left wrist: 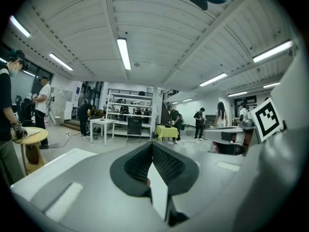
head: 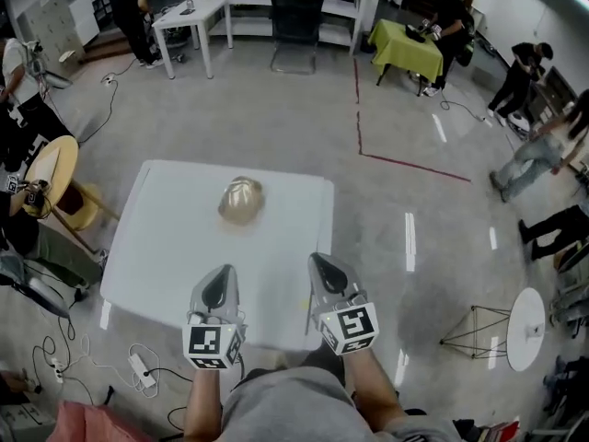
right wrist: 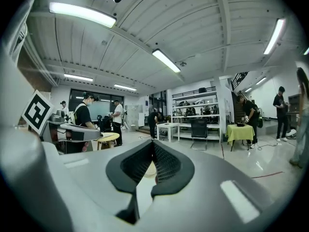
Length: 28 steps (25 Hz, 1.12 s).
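Left hand-held gripper (head: 221,274), right twin (head: 320,263) over table (head: 166,238) edge

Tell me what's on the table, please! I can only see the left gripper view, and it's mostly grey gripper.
Observer: The head view shows one tan rounded thing, maybe a cap, on the white table.
Operator: Am I touching it?
Observer: No. It lies ahead of the left gripper, well apart from it.
Operator: Is my other gripper holding anything?
Observer: No. In the right gripper view, the right gripper has its jaws together with nothing between them.
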### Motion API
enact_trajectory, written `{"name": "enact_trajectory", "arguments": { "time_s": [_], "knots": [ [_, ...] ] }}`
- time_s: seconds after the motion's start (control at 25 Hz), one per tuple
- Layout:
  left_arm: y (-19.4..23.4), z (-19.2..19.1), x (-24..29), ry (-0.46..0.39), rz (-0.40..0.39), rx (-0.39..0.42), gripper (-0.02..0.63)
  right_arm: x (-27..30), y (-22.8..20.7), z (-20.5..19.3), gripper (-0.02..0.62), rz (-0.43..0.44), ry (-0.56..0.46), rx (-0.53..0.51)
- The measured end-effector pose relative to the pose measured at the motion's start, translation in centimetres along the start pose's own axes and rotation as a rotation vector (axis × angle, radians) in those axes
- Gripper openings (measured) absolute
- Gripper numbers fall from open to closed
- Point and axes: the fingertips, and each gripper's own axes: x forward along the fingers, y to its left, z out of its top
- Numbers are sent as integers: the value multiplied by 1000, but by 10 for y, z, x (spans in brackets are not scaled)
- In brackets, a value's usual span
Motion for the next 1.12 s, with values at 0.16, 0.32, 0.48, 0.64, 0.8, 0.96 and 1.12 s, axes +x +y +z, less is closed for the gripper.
{"name": "enact_trajectory", "arguments": {
  "time_s": [0.16, 0.32, 0.48, 0.64, 0.8, 0.96, 1.12],
  "knots": [
    [12, 0, 11, 4, 80, -29, 12, 24, -7, 0, 4, 69, 21, -4],
    [18, -3, 23, 19, 160, -51, 12, 53, -17, -6, 5, 153, 62, -2],
    [30, -12, 35, 37, 224, -76, 11, 82, -17, -15, 3, 226, 98, -3],
    [37, -27, 52, 61, 269, -113, 12, 110, -21, -34, 5, 286, 156, 0],
    [47, -44, 67, 92, 306, -136, 12, 139, -23, -54, 3, 333, 212, 34],
    [60, -62, 81, 115, 337, -154, 12, 165, -25, -77, 5, 364, 262, 52],
    [72, -77, 93, 134, 371, -179, 12, 188, -26, -96, 3, 398, 304, 60]
  ]
}}
